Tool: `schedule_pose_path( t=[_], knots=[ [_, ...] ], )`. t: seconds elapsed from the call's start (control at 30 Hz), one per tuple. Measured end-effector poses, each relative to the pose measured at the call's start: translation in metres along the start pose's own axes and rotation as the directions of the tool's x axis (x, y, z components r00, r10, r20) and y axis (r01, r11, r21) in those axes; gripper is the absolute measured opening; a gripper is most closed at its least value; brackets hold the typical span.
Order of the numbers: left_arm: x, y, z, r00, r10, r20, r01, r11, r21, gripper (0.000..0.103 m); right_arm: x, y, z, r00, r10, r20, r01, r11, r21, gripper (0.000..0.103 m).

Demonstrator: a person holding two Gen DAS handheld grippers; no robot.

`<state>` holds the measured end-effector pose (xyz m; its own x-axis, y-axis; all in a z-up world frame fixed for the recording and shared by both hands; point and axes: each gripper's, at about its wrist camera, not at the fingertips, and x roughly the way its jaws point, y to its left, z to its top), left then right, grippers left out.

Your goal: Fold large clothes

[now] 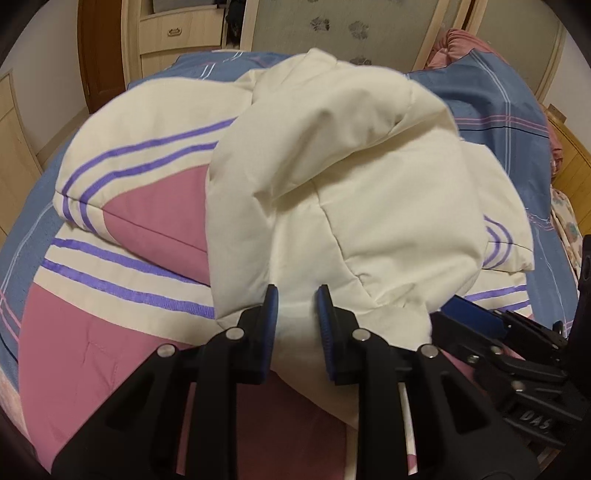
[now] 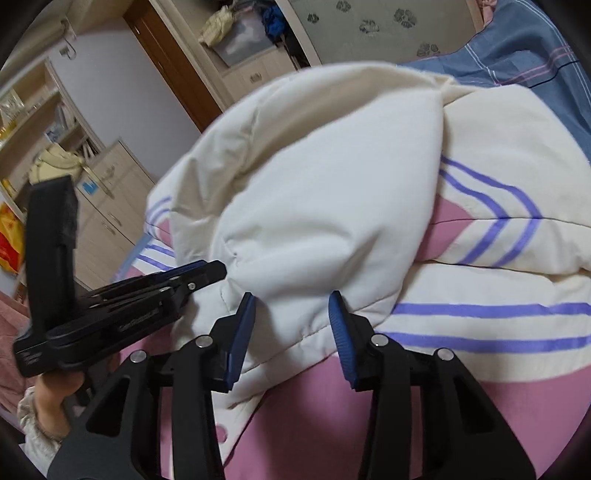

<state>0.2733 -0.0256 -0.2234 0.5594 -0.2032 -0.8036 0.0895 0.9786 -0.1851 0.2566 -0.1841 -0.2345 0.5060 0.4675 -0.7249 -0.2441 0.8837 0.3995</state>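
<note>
Bed (image 1: 491, 110), covered with a blue plaid sheet (image 2: 532, 44); wardrobe with frosted flower-print doors (image 1: 332, 26) behind it. Padded jacket (image 1: 140, 155), cream with a pink panel and purple stripes, spread across the bed and filling most of both views. Cream hood section (image 1: 351, 155) of the jacket, bunched and lifted over the jacket's body, its lower edge reaching both tools. Left tool (image 1: 295, 314): black frame, blue pads, jaws partly closed with the hood's cream hem between them, fabric touching both pads. Right tool (image 2: 291, 325): jaws spread wider, hem lying between them; whether the pads press the cloth cannot be told. The two tools sit just beside each other.
</note>
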Motion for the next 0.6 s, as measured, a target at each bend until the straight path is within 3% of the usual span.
schedule_pose_path(
  t=[0.17,0.27,0.33,0.43,0.5,0.57,0.6],
  knots=[
    [0.008,0.005,-0.001,1.0,-0.007,0.001,0.007,1.0,-0.003,0.024,0.006,-0.008,0.007,0.999,0.025,-0.044,-0.024,0.999,0.04,0.043],
    [0.007,0.01,-0.003,0.999,-0.032,0.01,0.032,0.999,-0.024,0.024,-0.034,-0.011,0.028,0.994,0.077,0.083,-0.081,0.995,0.055,0.043],
    [0.007,0.014,-0.005,0.999,-0.051,0.019,0.052,0.997,-0.052,0.024,-0.054,-0.01,0.055,0.985,0.042,0.167,-0.05,0.998,0.044,0.044],
    [0.005,0.015,-0.01,0.998,-0.05,0.032,0.052,0.997,-0.063,0.024,-0.057,-0.001,0.104,0.979,-0.012,0.203,0.011,1.0,0.009,0.043],
    [0.004,0.013,-0.012,0.998,-0.041,0.038,0.043,0.997,-0.06,0.024,-0.039,0.009,0.131,0.984,-0.025,0.177,0.028,0.999,-0.017,0.043],
    [0.004,0.013,-0.016,0.998,-0.038,0.047,0.041,0.997,-0.058,0.024,0.005,0.024,0.149,0.995,-0.071,0.075,0.077,0.994,-0.081,0.043],
    [0.005,0.014,-0.017,0.998,-0.04,0.05,0.043,0.997,-0.06,0.024,0.035,0.031,0.151,0.991,-0.136,0.01,0.137,0.983,-0.123,0.044]
  ],
)
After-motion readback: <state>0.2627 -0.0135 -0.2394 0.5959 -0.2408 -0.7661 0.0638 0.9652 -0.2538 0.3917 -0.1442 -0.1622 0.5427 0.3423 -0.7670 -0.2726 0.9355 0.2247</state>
